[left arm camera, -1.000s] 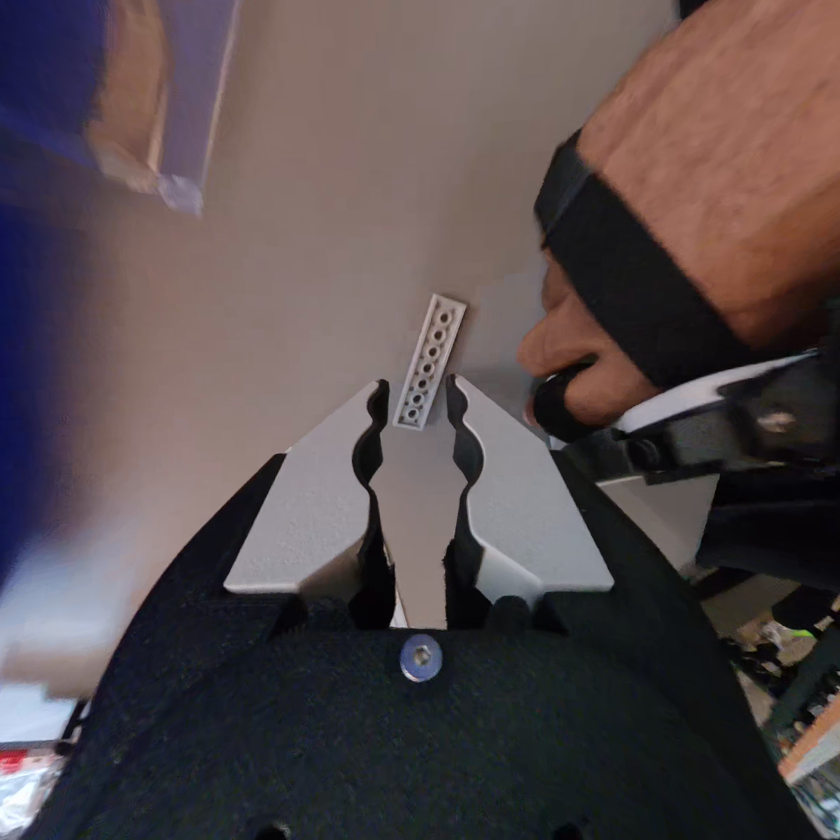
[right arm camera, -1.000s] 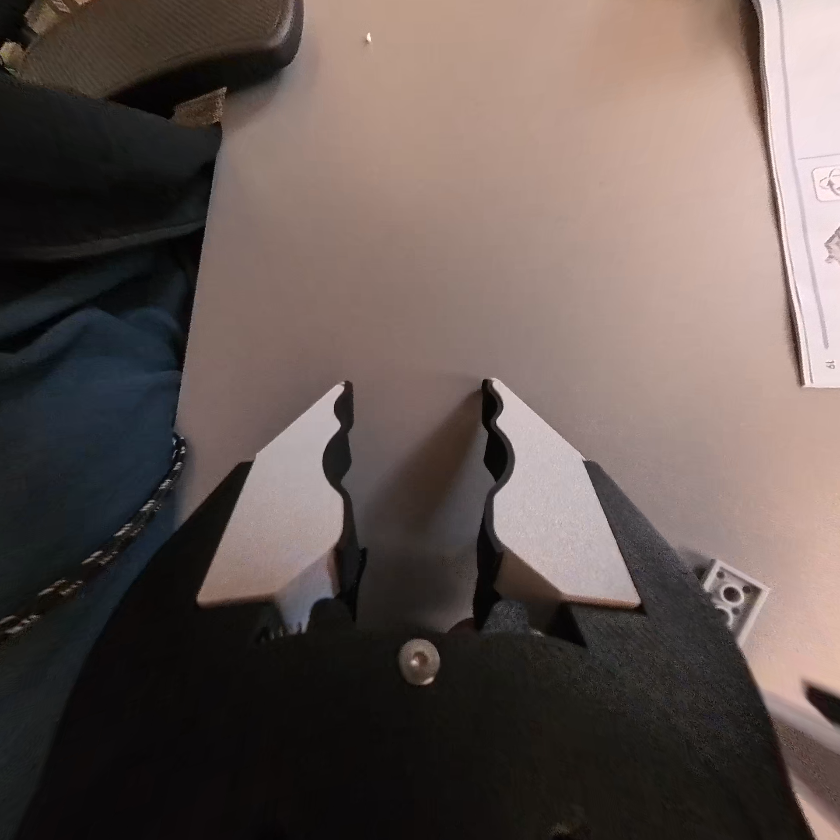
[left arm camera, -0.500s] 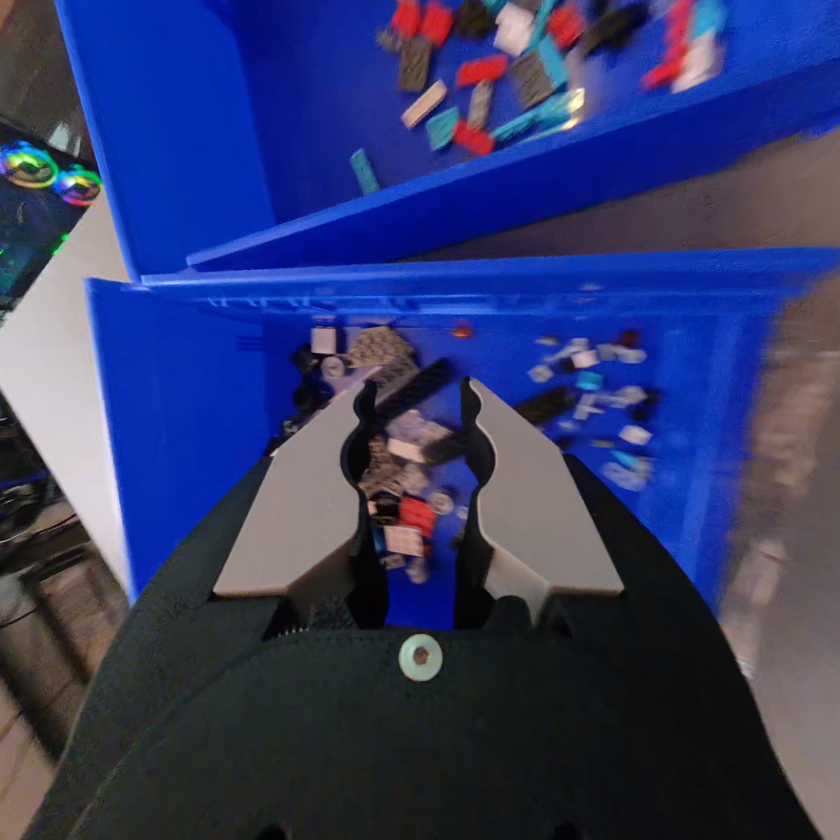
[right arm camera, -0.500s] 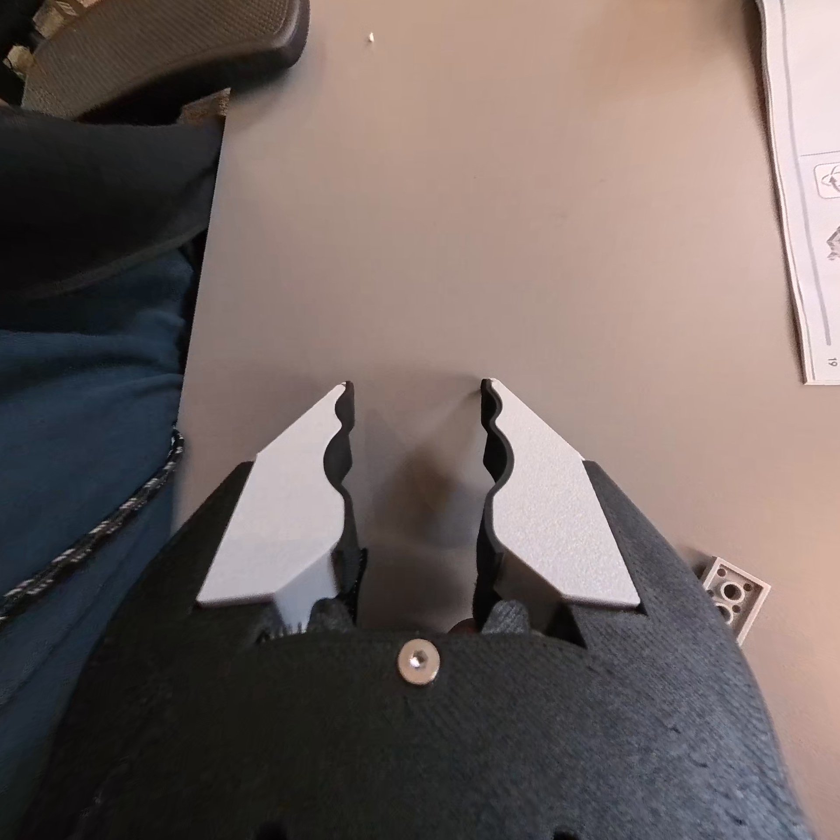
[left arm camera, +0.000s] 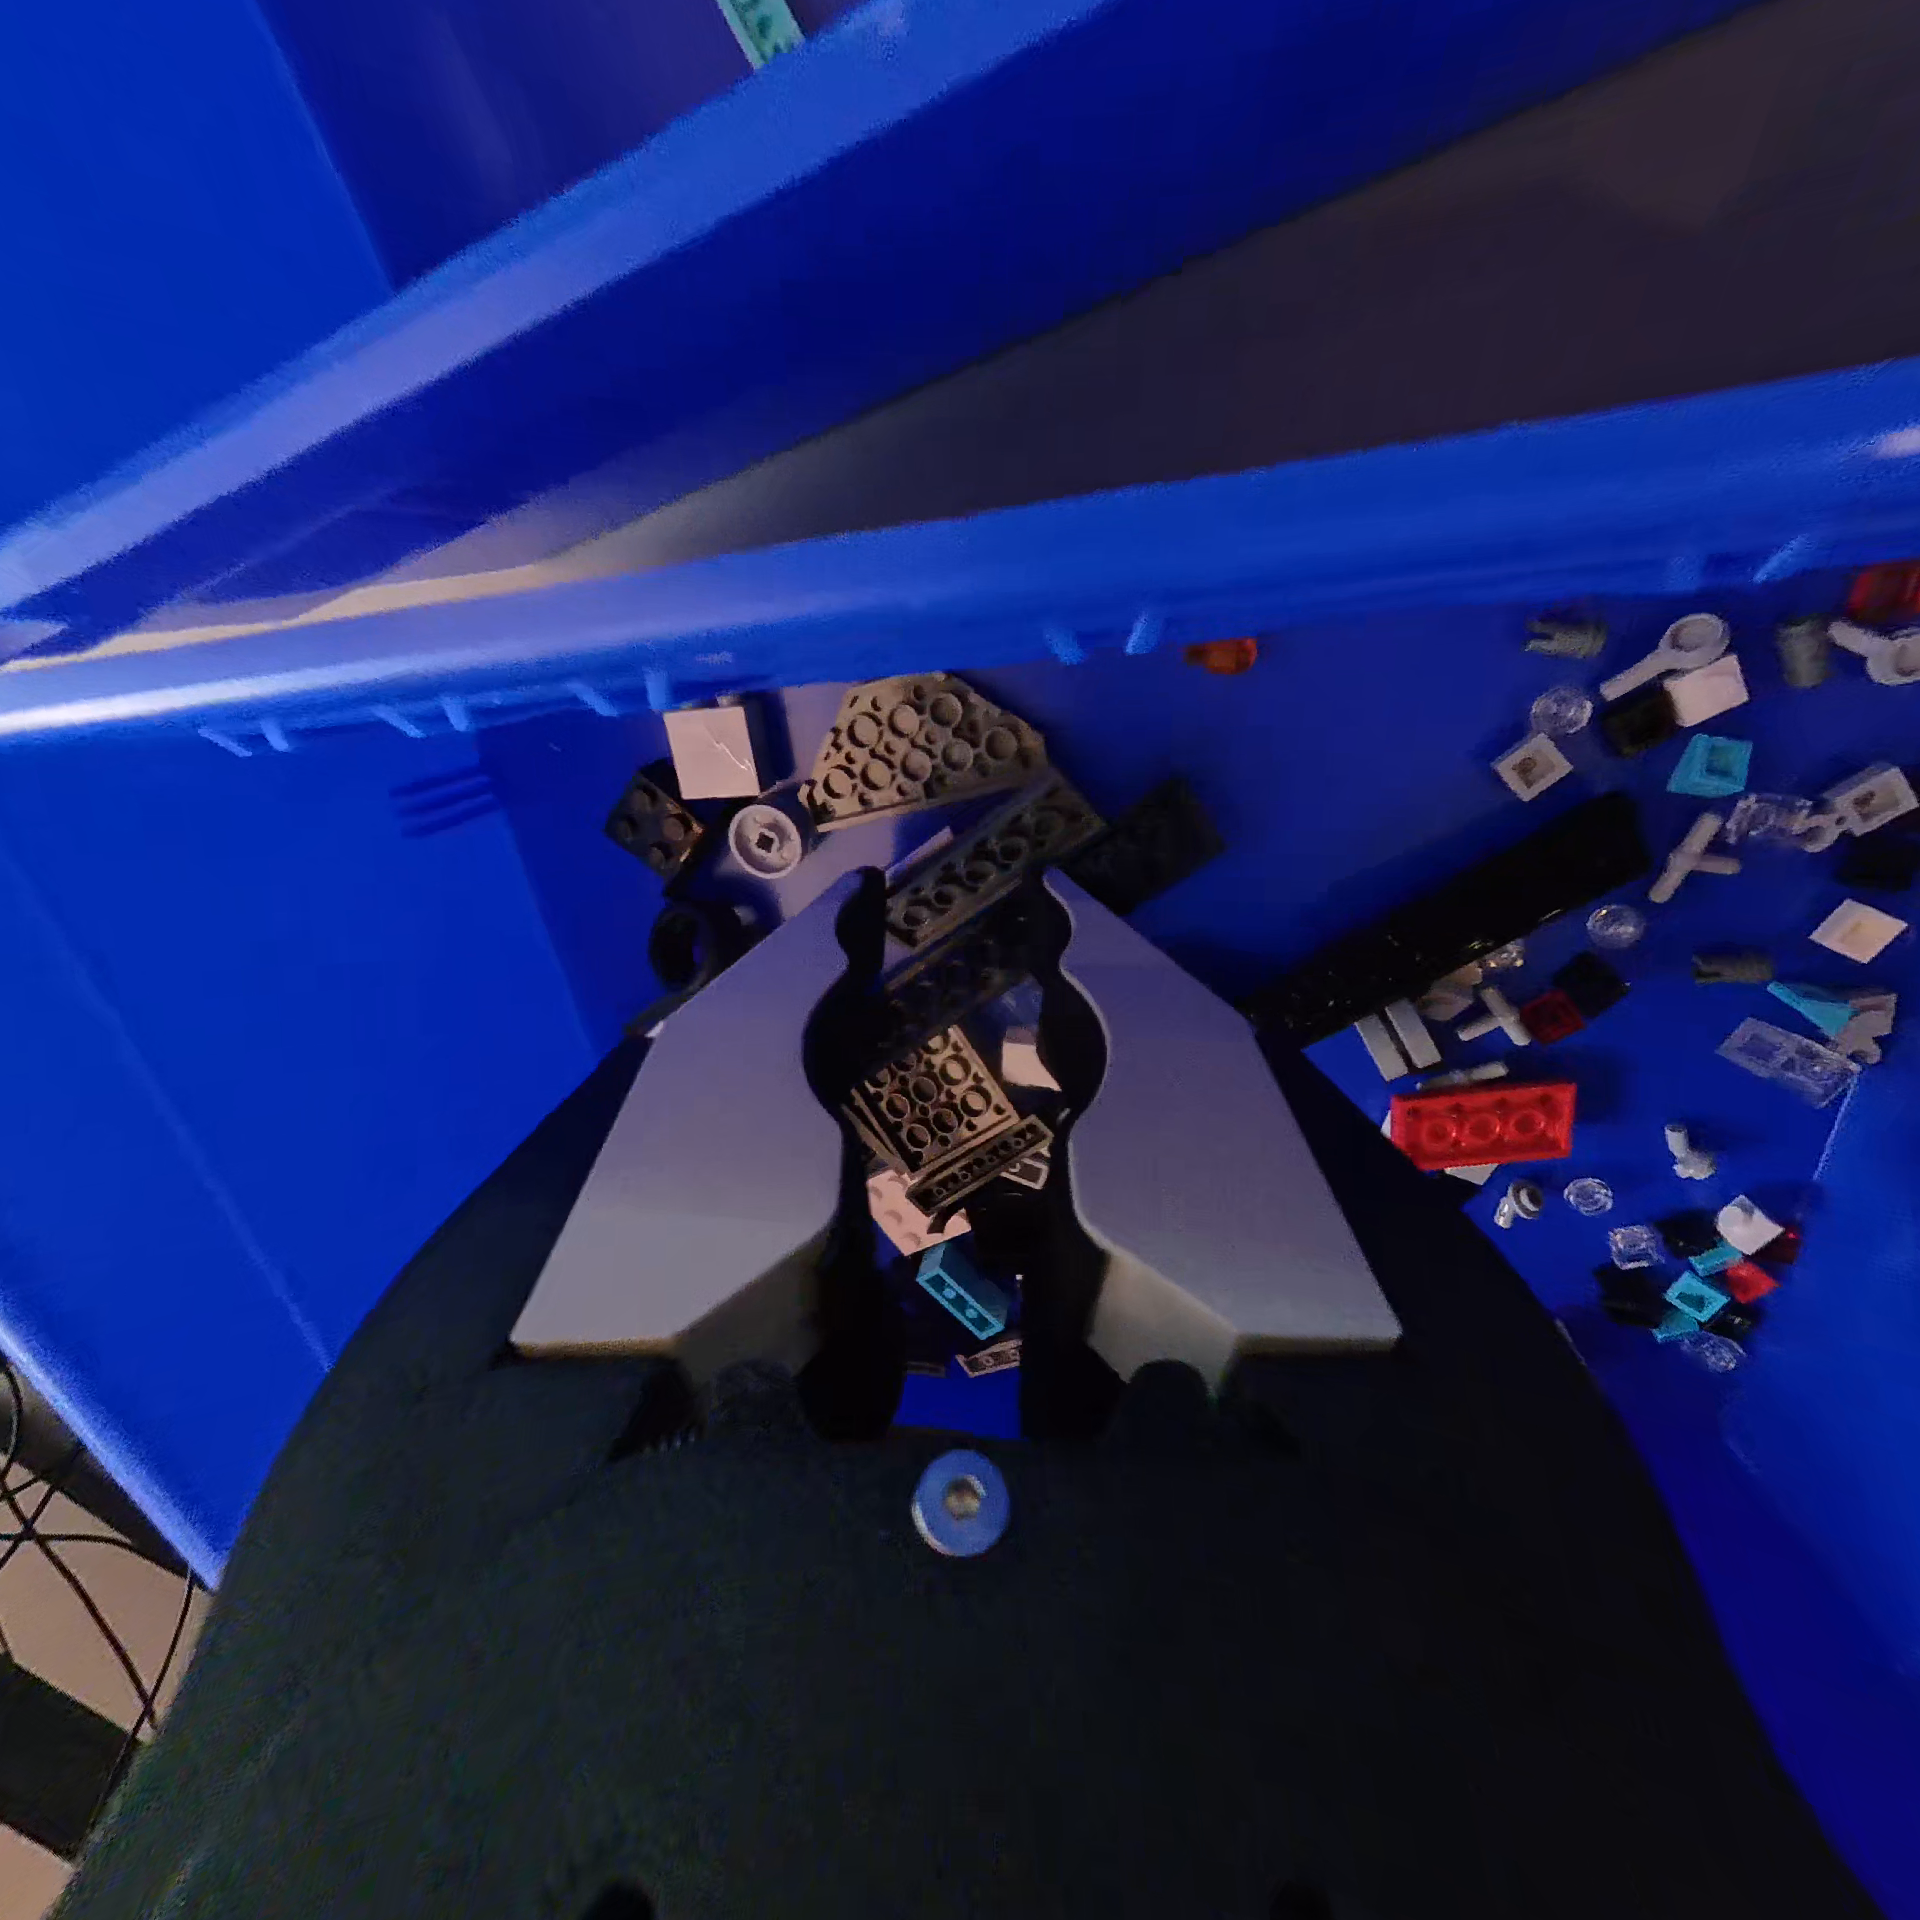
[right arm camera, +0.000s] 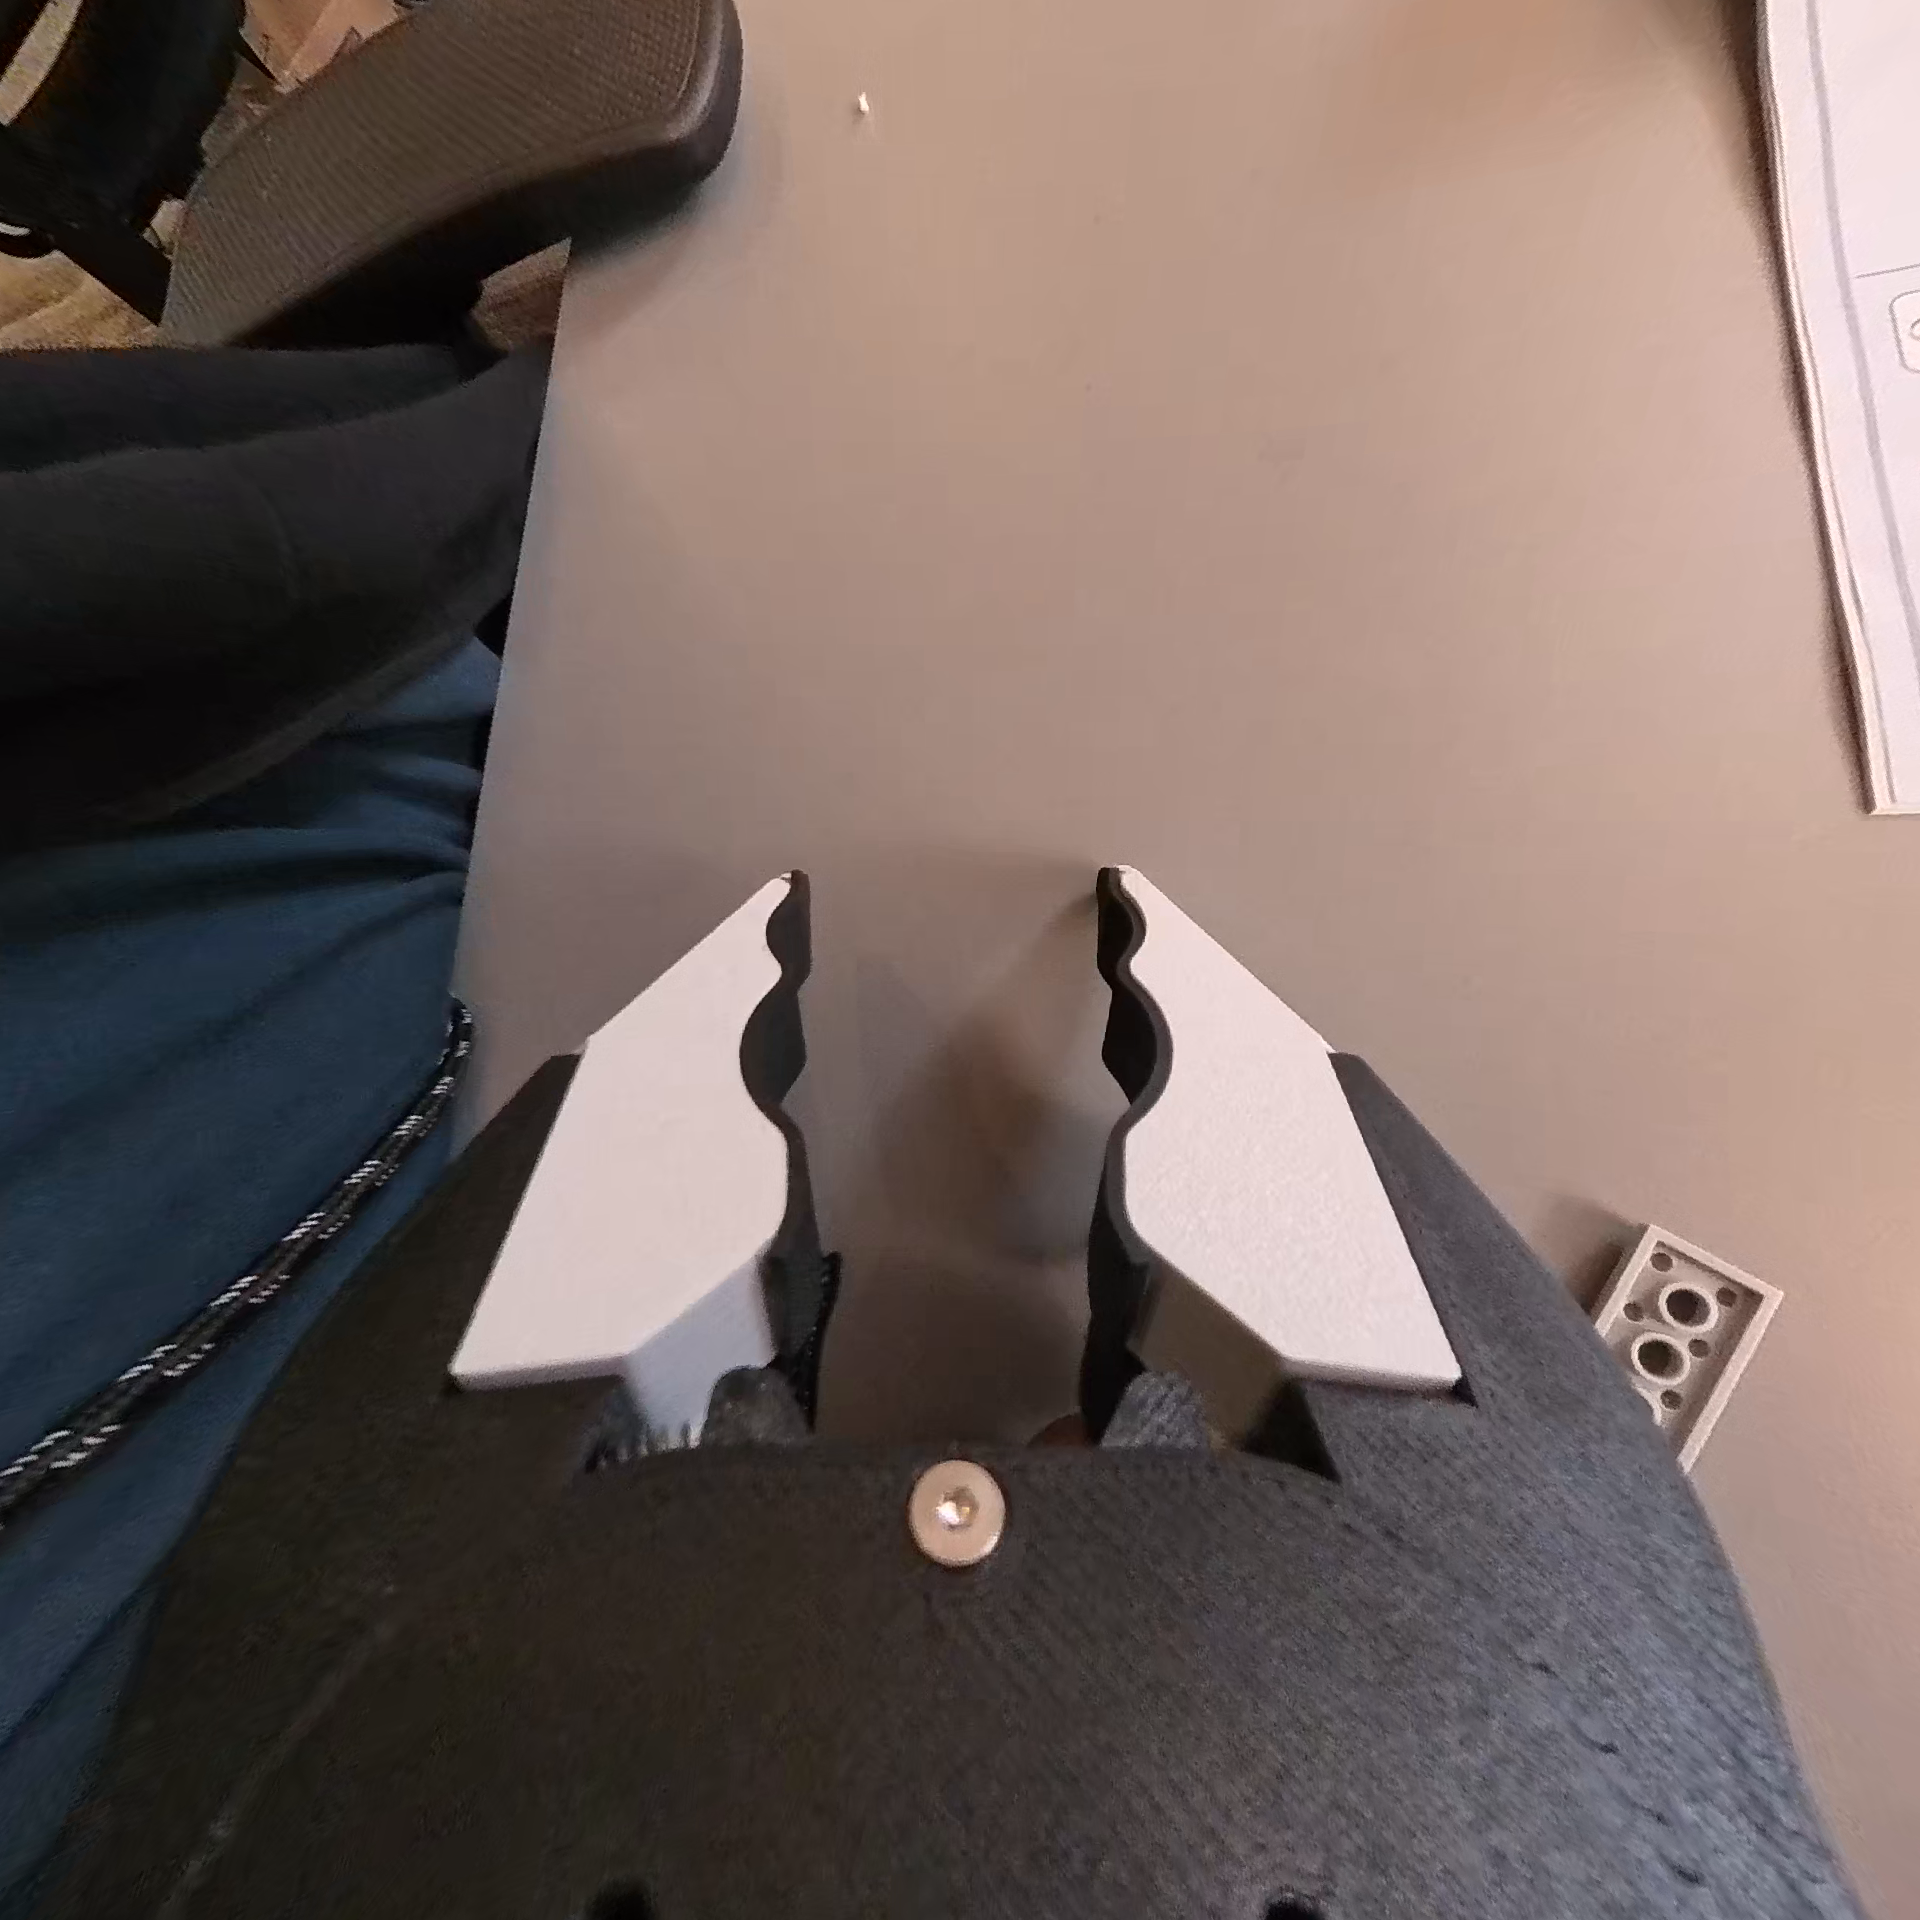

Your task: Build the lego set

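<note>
Left tool (left arm camera: 956, 914) gapes over bin-corner (left arm camera: 312, 935) plates (left arm camera: 935, 1112): light, stiff, pinch their edges. Right tool (right arm camera: 951, 894) wide, empty.

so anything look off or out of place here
Only mildly: one light grey plate lies studs-down on the table, partly under the open right gripper, away from the loose pieces jumbled in the blue bin. No damage visible.
</note>
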A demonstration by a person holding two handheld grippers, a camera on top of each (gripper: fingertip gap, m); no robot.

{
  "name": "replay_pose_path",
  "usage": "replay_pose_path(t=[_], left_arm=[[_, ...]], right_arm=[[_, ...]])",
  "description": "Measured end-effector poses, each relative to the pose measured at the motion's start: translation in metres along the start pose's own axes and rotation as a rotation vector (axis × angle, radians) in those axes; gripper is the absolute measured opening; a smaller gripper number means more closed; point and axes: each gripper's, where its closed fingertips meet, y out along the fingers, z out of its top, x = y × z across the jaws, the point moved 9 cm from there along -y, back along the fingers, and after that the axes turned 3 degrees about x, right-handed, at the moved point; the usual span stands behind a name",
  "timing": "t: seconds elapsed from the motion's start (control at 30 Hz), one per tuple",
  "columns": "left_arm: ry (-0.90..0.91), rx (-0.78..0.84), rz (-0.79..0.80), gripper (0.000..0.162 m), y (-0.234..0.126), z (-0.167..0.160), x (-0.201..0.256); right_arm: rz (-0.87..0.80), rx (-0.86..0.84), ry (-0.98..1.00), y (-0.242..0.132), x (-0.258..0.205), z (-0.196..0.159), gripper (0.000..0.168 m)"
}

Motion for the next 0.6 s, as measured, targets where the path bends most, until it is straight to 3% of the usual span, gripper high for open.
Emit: replay_pose_path(t=[0.33,0.6], left_arm=[[-0.037,0.016,0.016,0.016,-0.009,-0.009,0.012],[-0.118,0.118,0.066,0.014,-0.045,-0.009,0.021]], right_arm=[[-0.017,-0.01,-0.017,0.001,-0.002,0.001,0.058],[-0.018,-0.014,-0.019,0.0,-0.002,0.0,0.059]])
